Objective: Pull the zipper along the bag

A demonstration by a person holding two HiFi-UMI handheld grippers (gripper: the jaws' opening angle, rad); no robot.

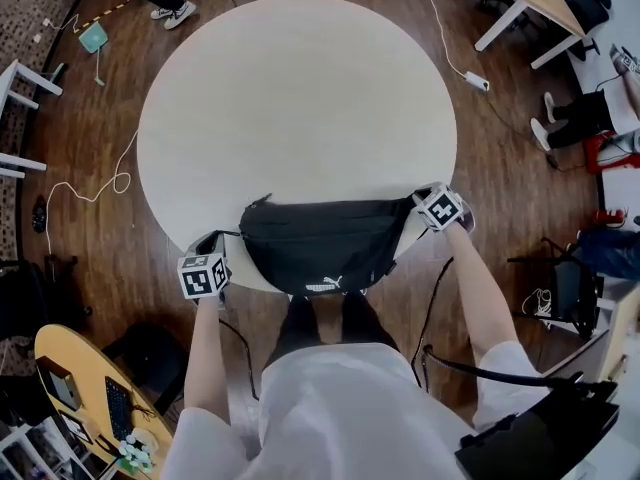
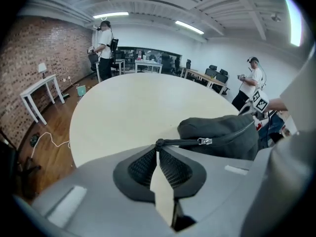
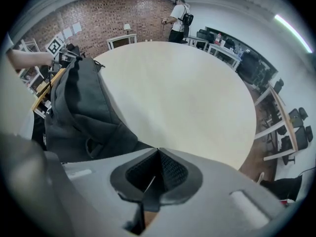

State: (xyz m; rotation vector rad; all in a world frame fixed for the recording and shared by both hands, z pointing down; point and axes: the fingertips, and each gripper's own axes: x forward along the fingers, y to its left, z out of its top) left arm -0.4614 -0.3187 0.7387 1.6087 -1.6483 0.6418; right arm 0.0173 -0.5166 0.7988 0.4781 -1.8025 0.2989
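Observation:
A black waist bag (image 1: 320, 240) lies stretched along the near edge of the round cream table (image 1: 300, 88). Its left end is pinched in my left gripper (image 1: 220, 240), whose jaws are shut on the black tab at the zipper's end (image 2: 158, 144). The silver zipper slider (image 2: 205, 141) sits a short way along the bag (image 2: 224, 132), close to those jaws. At the bag's right corner my right gripper (image 1: 420, 201) is shut, with the dark fabric (image 3: 89, 117) tapering tight into its tips (image 3: 158, 150). A white logo (image 1: 327, 285) faces me.
The far part of the table holds nothing. A white cable (image 1: 95, 190) lies on the wooden floor at left, a wooden desk (image 1: 85, 388) at lower left. White desks (image 1: 530, 3) and seated legs are at right. Two people (image 2: 105, 43) (image 2: 254, 80) stand beyond the table.

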